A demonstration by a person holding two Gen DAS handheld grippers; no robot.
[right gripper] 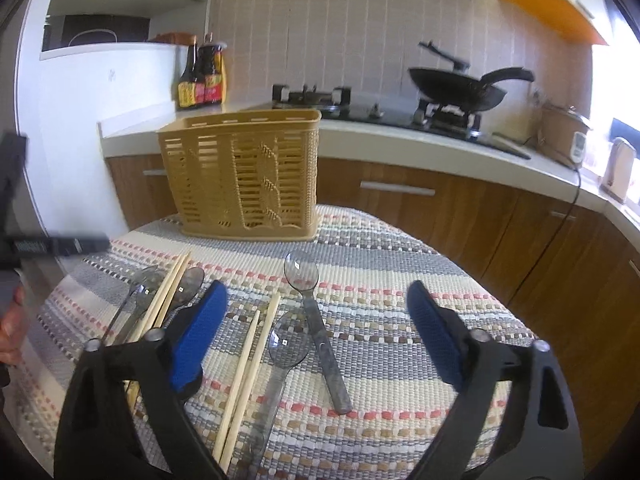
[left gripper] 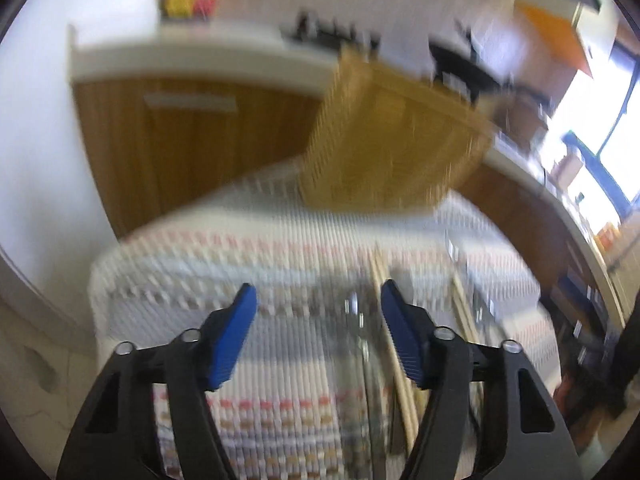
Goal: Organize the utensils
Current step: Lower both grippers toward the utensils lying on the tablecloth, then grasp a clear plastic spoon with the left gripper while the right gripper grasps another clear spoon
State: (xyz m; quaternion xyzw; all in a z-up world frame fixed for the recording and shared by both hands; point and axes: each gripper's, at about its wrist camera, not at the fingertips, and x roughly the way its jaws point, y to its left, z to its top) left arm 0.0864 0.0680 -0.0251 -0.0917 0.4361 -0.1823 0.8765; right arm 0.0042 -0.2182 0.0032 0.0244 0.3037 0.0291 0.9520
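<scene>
A tan slotted utensil basket [right gripper: 244, 176] stands at the far side of the woven placemat [right gripper: 380, 280]; it shows blurred in the left wrist view [left gripper: 392, 140]. Clear plastic spoons [right gripper: 310, 280] [right gripper: 284, 348] and pairs of wooden chopsticks [right gripper: 250, 356] [right gripper: 166, 296] lie on the mat, with two more spoons [right gripper: 186, 286] at the left. My right gripper [right gripper: 316, 320] is open and empty, low over the middle spoons. My left gripper [left gripper: 318, 312] is open and empty above a blurred spoon [left gripper: 356, 320] and chopsticks [left gripper: 386, 320].
A kitchen counter [right gripper: 400, 140] with a gas hob and black wok [right gripper: 460, 88] runs behind the table. Sauce bottles [right gripper: 202, 76] stand at its left end. Wooden cabinet doors [right gripper: 440, 208] lie below. The left gripper's body [right gripper: 48, 244] shows at the left edge.
</scene>
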